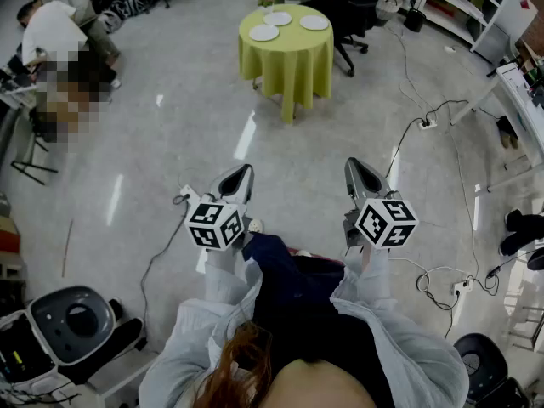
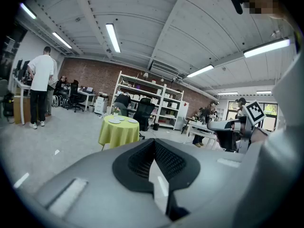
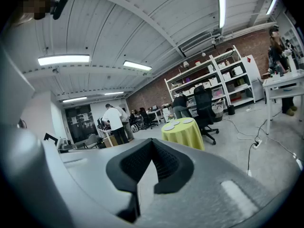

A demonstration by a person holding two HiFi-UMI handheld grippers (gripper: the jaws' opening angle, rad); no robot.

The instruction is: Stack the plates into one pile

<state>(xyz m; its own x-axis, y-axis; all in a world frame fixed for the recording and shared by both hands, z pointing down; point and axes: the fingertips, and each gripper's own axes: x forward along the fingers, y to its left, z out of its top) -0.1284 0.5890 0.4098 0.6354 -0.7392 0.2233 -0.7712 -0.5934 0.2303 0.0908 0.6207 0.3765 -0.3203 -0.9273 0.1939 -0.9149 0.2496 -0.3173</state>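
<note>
- Grey, glossy floor spreads through an open workshop. A round table under a yellow-green cloth stands at 12 o'clock from the person, well apart from both grippers (an office chair sits just behind it, at 1 o'clock).
- No pile exists yet, as far as I can judge. Three plates lie singly on the cloth, none on top of another, so all the stacking is left to do.
- On the table top the left plate lies at 8 o'clock, the rear plate at 11 o'clock and the right plate at 2 o'clock. The left and rear ones are close together (whether their rims touch is too small to tell), and the right one lies apart.
- Each plate lies flat, face up. Being round, none has a long axis or a heading of its own (the group as a whole runs roughly from 9 to 3 o'clock across the top).
- The left gripper is held out at about 11 o'clock from the person's body and aimed toward the table. Its jaws are pressed together with nothing between them.
- The right gripper is held out at about 1 o'clock, also pointing ahead. Its jaws are fully together and empty.
- By my reading, the person must first cross the floor to the table before any plate can be lifted.
</note>
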